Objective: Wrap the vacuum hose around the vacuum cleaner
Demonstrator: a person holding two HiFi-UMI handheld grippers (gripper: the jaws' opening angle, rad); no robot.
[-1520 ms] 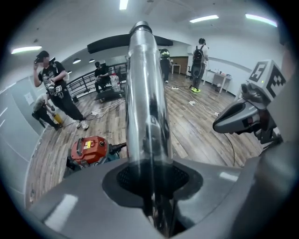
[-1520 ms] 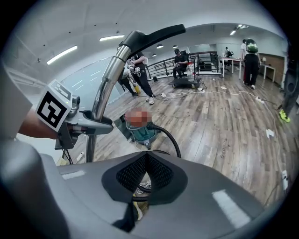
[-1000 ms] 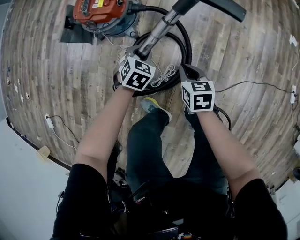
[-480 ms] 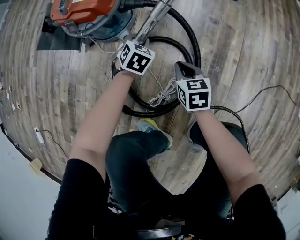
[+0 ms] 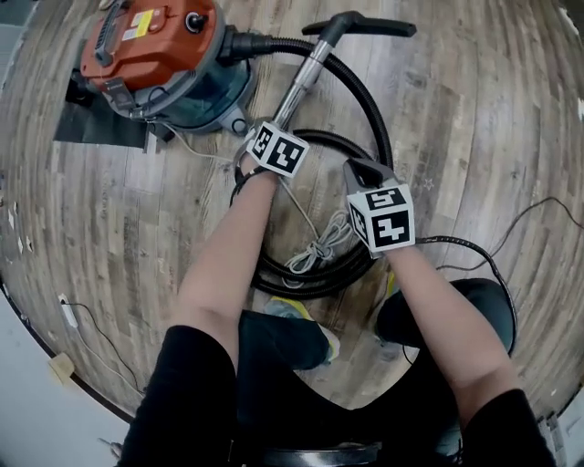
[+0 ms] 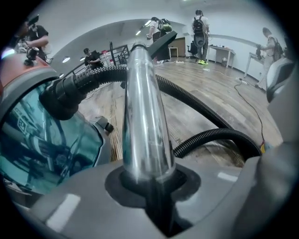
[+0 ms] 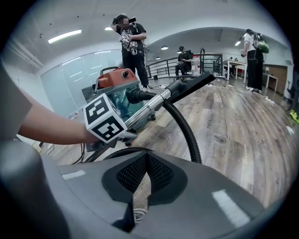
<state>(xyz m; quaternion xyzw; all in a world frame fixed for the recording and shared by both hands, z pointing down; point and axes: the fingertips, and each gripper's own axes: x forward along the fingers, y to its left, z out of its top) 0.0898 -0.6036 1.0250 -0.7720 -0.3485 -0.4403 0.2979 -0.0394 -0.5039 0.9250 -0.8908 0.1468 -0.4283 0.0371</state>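
The orange and teal vacuum cleaner [image 5: 151,55] stands on the floor at the upper left. Its black hose [image 5: 370,100] leaves the body, arcs right and lies in loops on the floor under my hands. My left gripper [image 5: 281,120] is shut on the metal wand [image 6: 142,116], which slants up to the black nozzle [image 5: 360,25]. In the left gripper view my left gripper [image 6: 147,182] has the vacuum [image 6: 42,144] close on its left. My right gripper [image 5: 356,164] hovers over the hose loops, shut, nothing in it. In its own view, my right gripper [image 7: 140,186] faces the hose [image 7: 184,126].
A bundle of white cord [image 5: 319,246] lies inside the hose loops. A dark mat [image 5: 96,123] lies beside the vacuum. A thin cable [image 5: 538,205] runs over the floor at the right. My legs and shoes [image 5: 301,315] stand just below the loops. People [image 7: 133,51] stand in the background.
The vacuum and the nozzle have come fully into the head view and my feet now stand further back. My left gripper still holds the wand; the right stays over the hose loops.
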